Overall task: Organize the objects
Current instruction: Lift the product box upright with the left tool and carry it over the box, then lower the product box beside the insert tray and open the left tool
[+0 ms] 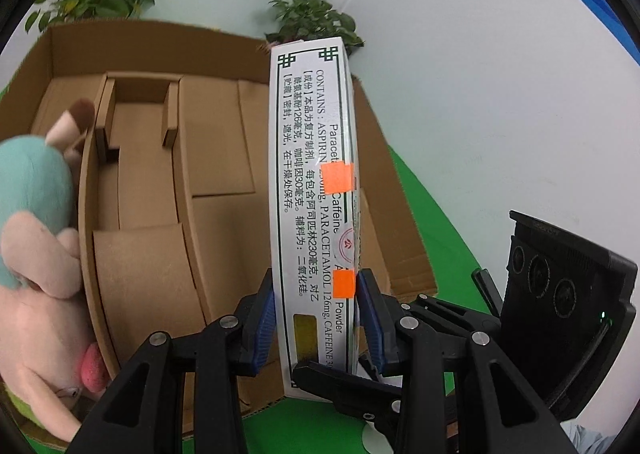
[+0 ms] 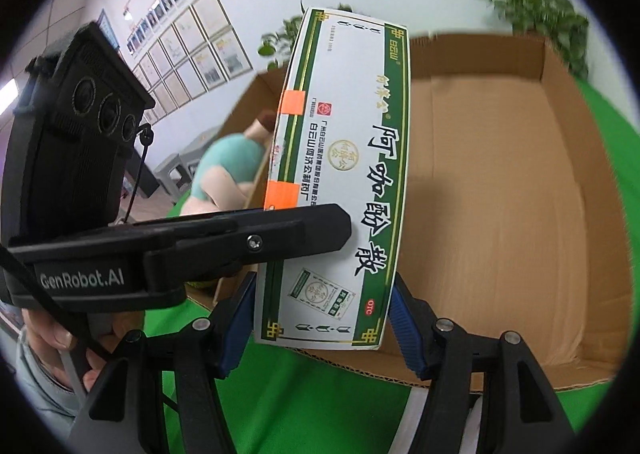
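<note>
medicine box (image 1: 312, 213) is clamped across its narrow sides by left gripper (image 1: 316, 318), long axis running forward over cardboard tray (image 1: 224, 141); right gripper (image 2: 324, 318) is closed across its broad face.

A white medicine box (image 2: 340, 189) is showing green-and-gold borders, black lettering and orange tape patches; the brown cardboard box (image 1: 224, 141) is sitting on green cloth (image 2: 312, 406); the plush toy (image 1: 36, 238), possibly a doll, is showing teal and pink.
</note>
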Motion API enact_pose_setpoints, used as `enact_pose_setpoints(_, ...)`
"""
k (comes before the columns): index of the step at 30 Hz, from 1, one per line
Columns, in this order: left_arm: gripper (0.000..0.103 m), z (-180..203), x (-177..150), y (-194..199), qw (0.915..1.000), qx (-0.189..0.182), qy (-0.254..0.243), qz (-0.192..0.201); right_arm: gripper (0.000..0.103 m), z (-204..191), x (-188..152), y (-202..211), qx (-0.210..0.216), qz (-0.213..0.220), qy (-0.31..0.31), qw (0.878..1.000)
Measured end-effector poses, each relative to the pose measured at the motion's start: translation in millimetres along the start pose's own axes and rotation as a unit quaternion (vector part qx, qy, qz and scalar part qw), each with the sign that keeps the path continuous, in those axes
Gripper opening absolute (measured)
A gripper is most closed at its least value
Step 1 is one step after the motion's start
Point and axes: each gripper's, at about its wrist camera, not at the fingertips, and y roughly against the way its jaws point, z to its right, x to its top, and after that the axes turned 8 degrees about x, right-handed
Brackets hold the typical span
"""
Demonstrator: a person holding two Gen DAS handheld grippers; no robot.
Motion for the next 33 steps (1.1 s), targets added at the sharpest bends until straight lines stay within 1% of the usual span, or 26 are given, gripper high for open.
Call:
enact_pose_setpoints(1, 0.036, -3.8, -1.5, -5.6, 1.0, 0.004, 0.003, -0.006, 0.061, 4.6, -0.1, -4.2, 0.006, -0.011, -0.009, 1.0)
enact_pose_setpoints(7, 0.038, -17.7, -7.1, -27.4, 0.9992, 0.02, 0.016, -0.031, 0.061, 17.8, -1.5, -21.1, 0.008, -0.052, -0.038, 0.998)
enact_pose_setpoints(9, 0.039, -20.6, -11.0, -29.5, 0.9984, 0.034, 0.021, -0.04, 0.061, 19.7, -2.8, -24.4, 0.005, -0.061, -0.04, 0.997)
enact_pose_setpoints(11, 0.039, -22.1, -14.1, -27.1, 0.9978, 0.048, 0.023, -0.039, 0.061, 23.6, -3.9, -27.1, -0.003, -0.069, -0.045, 0.997)
enact_pose_setpoints(12, 0.039, -23.3, -15.6, -23.7, 0.9974, 0.058, 0.024, -0.034, 0.061, 26.0, -4.3, -28.3, -0.01, -0.074, -0.047, 0.996)
enact_pose_setpoints(15, 0.039, -27.8, -20.1, -11.0, 0.9971, 0.069, 0.029, -0.015, 0.061, 30.0, -4.7, -30.5, -0.016, -0.085, -0.05, 0.995)
enact_pose_setpoints(18, 0.039, -34.4, -27.1, -2.7, 0.9959, 0.083, 0.036, -0.003, 0.061, 25.3, -4.0, -33.9, -0.026, -0.103, -0.032, 0.994)
enact_pose_setpoints(21, 0.039, -41.4, -35.1, 2.4, 0.9954, 0.086, 0.043, 0.004, 0.061, 23.8, -3.2, -42.7, -0.047, -0.126, -0.024, 0.991)
enact_pose_setpoints(24, 0.039, -44.7, -41.6, 13.6, 0.994, 0.093, 0.053, 0.023, 0.063, 11.7, -12.4, -49.6, -0.05, -0.149, -0.022, 0.987)
enact_pose_setpoints(26, 0.039, -40.0, -42.8, 28.1, 0.9938, 0.094, 0.051, 0.029, 0.065, 15.9, -7.6, -54.3, -0.042, -0.148, -0.022, 0.988)
enact_pose_setpoints(28, 0.039, -39.0, -46.4, 33.7, 0.9939, 0.093, 0.049, 0.033, 0.066, 10.0, -13.7, -52.9, -0.036, -0.146, -0.02, 0.988)
enact_pose_setpoints(30, 0.039, -39.8, -50.0, 42.1, 0.9932, 0.098, 0.049, 0.039, 0.066, 8.7, -16.1, -50.0, -0.038, -0.14, -0.017, 0.989)
enact_pose_setpoints(31, 0.039, -35.3, -47.2, 42.5, 0.9929, 0.101, 0.047, 0.043, 0.067, 15.2, -11.3, -49.8, -0.039, -0.138, -0.017, 0.99)
enact_pose_setpoints(33, 0.039, -35.5, -50.1, 47.9, 0.9922, 0.104, 0.043, 0.053, 0.067, 15.4, -13.5, -43.2, -0.047, -0.134, -0.01, 0.99)
